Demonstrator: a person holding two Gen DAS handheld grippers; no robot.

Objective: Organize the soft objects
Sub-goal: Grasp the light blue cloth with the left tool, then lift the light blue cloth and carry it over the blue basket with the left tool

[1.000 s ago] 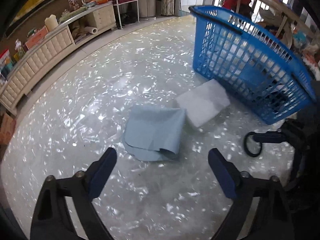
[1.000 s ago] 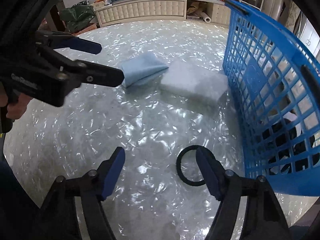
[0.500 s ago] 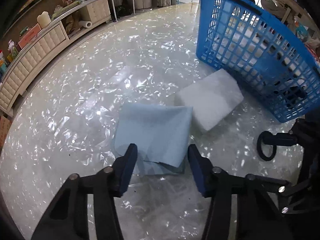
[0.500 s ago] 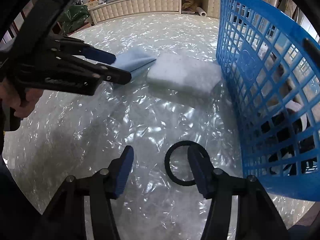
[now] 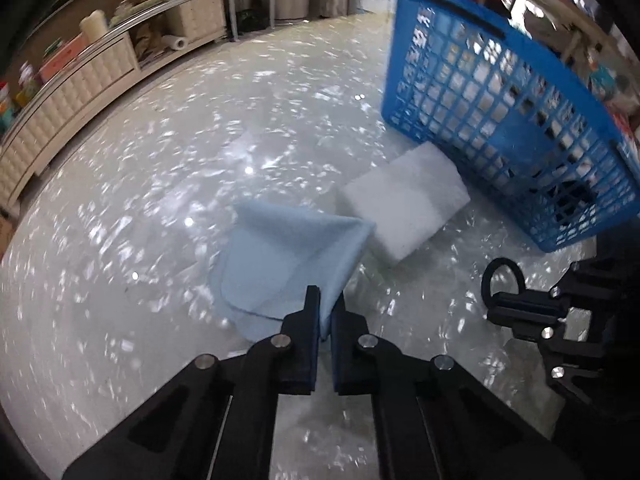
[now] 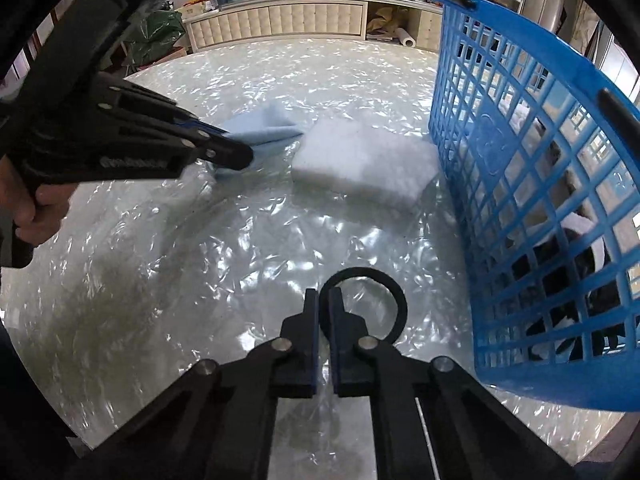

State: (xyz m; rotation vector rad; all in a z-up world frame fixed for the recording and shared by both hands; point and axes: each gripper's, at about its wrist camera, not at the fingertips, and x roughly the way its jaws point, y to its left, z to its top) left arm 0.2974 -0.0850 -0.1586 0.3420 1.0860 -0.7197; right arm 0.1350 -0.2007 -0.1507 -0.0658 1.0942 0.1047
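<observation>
Left claw [image 5: 325,312] clenched on the near corner of the light blue cloth [image 5: 288,256], jaws just closed with fabric pinched between them. Right claw [image 6: 324,308] clenched on the near rim of the black ring [image 6: 362,306], jaws likewise just closed, the band caught between the pads. Cloth at lower centre of the left view, lying on the pearly surface [image 5: 160,184], just beside the white foam block [image 5: 404,204], which touches the blue basket [image 5: 500,120] at upper right.

To do this step well, probably: lift both straight up first, keep the grips firm, let the cloth hang free before swinging toward the basket, clear the rim, then release over the opening. Thin cloth corner likely to slip if jerked; ring likely to swivel in the pads.

Only in the left view: the cloth's rounded layered edge and the fabric rising between the pads. Only in the right view: a hand [image 6: 34,208] at left centre squeezing the left claw's handle, dark and white items already inside the basket, and the ring's whole loop on the surface.
</observation>
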